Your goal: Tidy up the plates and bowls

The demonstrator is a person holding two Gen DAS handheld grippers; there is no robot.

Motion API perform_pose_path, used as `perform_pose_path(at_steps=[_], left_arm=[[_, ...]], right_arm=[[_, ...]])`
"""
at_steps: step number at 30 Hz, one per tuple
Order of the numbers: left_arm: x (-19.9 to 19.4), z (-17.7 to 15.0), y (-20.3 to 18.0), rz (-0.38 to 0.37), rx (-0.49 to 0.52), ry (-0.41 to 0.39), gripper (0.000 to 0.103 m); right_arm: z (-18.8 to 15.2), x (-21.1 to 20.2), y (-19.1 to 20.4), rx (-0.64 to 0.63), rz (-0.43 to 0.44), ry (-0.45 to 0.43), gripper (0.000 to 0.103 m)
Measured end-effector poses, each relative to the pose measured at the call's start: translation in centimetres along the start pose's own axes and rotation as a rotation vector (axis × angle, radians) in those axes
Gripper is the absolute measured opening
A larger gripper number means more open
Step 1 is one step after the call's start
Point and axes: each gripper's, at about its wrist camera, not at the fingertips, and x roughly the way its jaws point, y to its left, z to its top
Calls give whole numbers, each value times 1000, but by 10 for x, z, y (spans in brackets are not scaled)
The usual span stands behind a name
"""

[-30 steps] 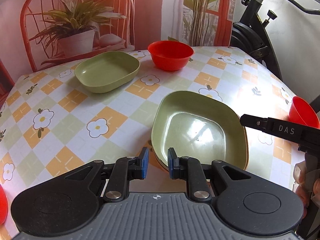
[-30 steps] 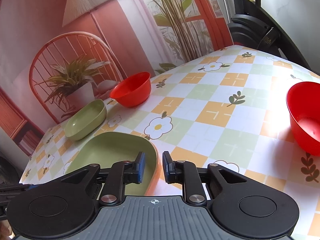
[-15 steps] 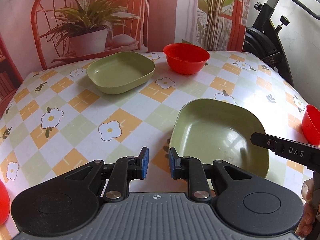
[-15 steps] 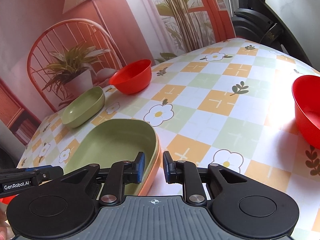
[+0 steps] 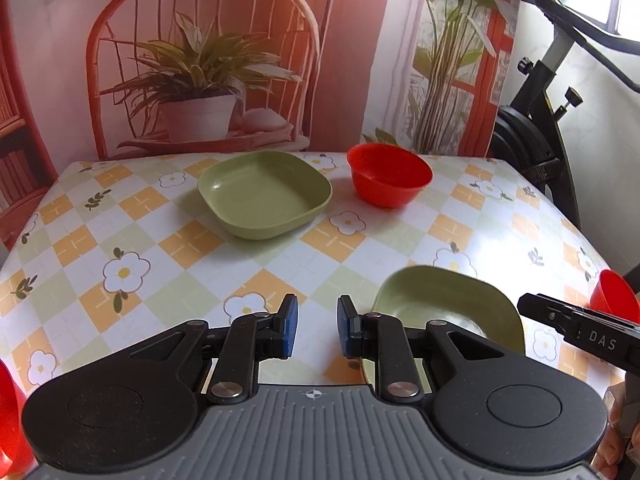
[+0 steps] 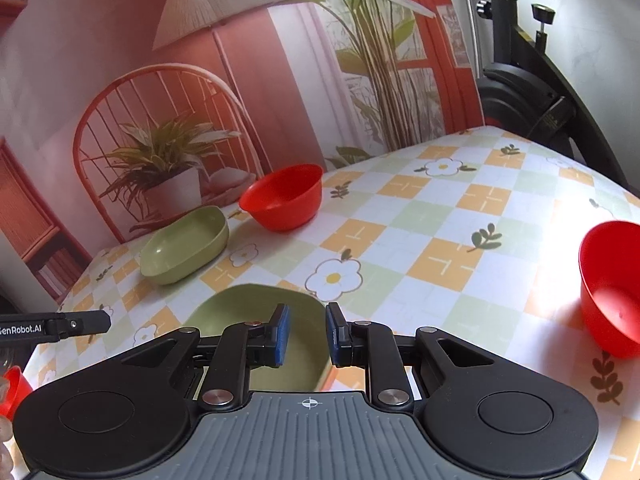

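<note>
Near the front of the table lies a green square plate (image 5: pixel 448 304) (image 6: pixel 240 312). A second green plate (image 5: pixel 266 196) (image 6: pixel 186 246) sits at the back, with a red bowl (image 5: pixel 390 180) (image 6: pixel 284 196) to its right. My left gripper (image 5: pixel 313 330) is open and empty, above bare cloth to the left of the near plate. My right gripper (image 6: pixel 306 334) is open over the near plate's right rim, which shows in the gap between the pads; I cannot tell if it touches. The right gripper's finger (image 5: pixel 580 328) appears past that plate in the left wrist view.
Another red bowl (image 6: pixel 612 288) (image 5: pixel 614 296) stands at the table's right edge, and a third (image 5: pixel 10 412) (image 6: pixel 14 388) at the front left. The flowered tablecloth (image 5: pixel 200 264) covers the table. An exercise bike (image 5: pixel 536 128) stands at the back right, a printed backdrop behind.
My left gripper has pulled back and to the left, away from the near green plate. In the right wrist view that plate has slid lower, under the fingers. Both keep the same gap.
</note>
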Motion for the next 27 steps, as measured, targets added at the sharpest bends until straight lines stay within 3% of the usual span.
perform_pose_path(at_steps=[11,19,27], left_arm=[[-14,54,40,26,-42,-137,24],[9,94,60,40,-34,-199,24],[32,127,99,62,-108,-247,24]], right_arm=[[53,5,45,-60,72,-24,19],[89,42,86,-51,99,-44,19],[115,94,117,-55,77,-21,19]])
